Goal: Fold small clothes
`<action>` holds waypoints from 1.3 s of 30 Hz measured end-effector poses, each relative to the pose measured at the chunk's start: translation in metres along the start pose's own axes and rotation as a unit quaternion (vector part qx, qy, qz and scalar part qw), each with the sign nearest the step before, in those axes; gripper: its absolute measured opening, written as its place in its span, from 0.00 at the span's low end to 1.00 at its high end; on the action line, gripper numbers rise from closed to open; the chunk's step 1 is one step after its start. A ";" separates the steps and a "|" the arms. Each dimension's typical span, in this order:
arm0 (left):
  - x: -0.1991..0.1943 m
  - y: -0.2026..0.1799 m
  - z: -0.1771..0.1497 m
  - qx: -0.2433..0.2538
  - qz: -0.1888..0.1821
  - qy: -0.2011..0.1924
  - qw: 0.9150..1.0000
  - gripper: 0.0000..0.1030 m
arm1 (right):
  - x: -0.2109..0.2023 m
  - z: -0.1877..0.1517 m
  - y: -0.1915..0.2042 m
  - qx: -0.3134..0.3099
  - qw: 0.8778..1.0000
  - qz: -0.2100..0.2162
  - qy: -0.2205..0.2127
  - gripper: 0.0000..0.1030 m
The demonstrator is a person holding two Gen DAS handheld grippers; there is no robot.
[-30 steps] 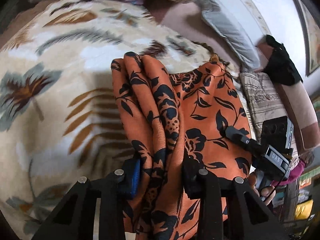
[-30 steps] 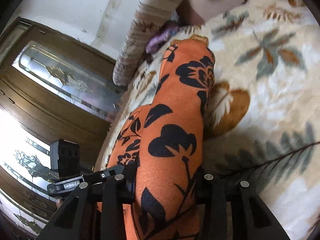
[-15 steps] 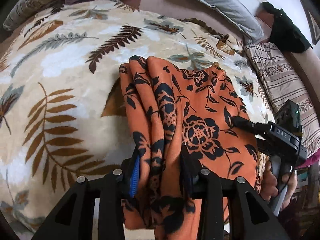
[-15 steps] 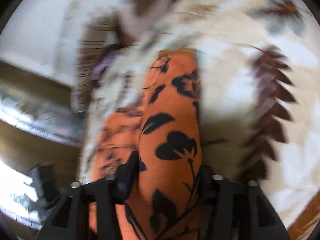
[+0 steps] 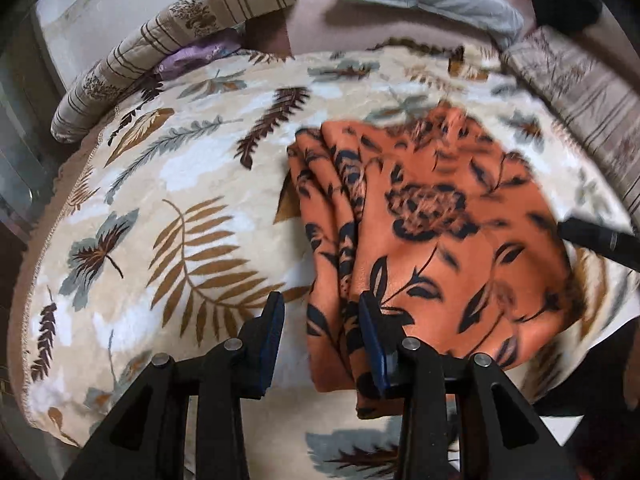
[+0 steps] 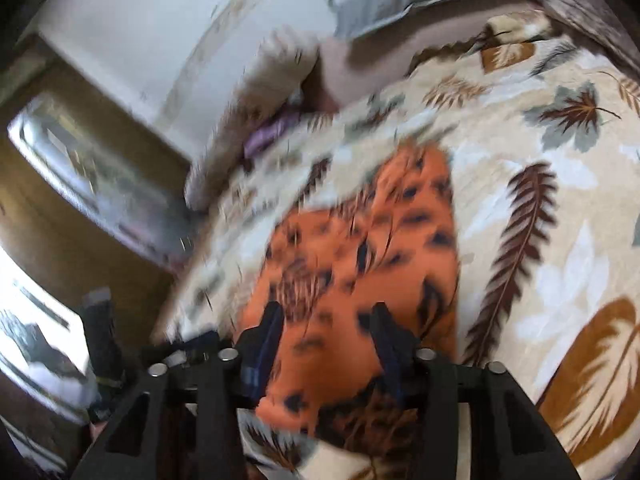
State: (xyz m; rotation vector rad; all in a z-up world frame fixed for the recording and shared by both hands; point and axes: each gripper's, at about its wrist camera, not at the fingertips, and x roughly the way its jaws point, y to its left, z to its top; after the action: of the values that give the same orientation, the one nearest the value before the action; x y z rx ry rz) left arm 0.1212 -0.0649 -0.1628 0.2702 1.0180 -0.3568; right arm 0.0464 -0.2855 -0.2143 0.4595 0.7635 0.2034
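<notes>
The left gripper [image 5: 320,304] stands released. Its left pad is clear of the fabric, and the layered left edge of the orange floral cloth [image 5: 440,240] lies loosely between the jaws. The cloth rests folded on the leaf-patterned blanket [image 5: 180,200], toward its near right part, with the stacked folds along the cloth's left side. The right gripper [image 6: 327,312] is blurred. Its jaws have just been closing, yet they look parted above cloth [image 6: 360,260] that spreads wider than the gap, so it seems unpinched. The fold appears laid down. To finish it cleanly, each tool probably should draw straight back without dragging the layers, then press the bunched left edge flat before any further fold.
</notes>
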 end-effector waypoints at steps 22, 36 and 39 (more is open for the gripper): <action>-0.147 0.009 0.004 -0.051 0.082 -0.195 0.976 0.88 | -0.114 -0.014 0.100 -0.098 0.980 -0.093 -0.144 0.60; -0.218 0.019 -0.008 -0.099 0.125 -0.254 0.954 0.88 | -0.164 -0.031 0.151 -0.143 0.960 -0.124 -0.205 0.61; -0.233 0.021 -0.011 -0.100 0.117 -0.267 0.951 0.88 | -0.174 -0.034 0.158 -0.145 0.956 -0.131 -0.220 0.62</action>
State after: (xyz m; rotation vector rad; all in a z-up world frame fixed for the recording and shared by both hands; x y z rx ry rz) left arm 0.0104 -0.0039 0.0340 0.0984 0.4740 -0.0958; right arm -0.1026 -0.1943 -0.0543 0.1105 0.3418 -0.0381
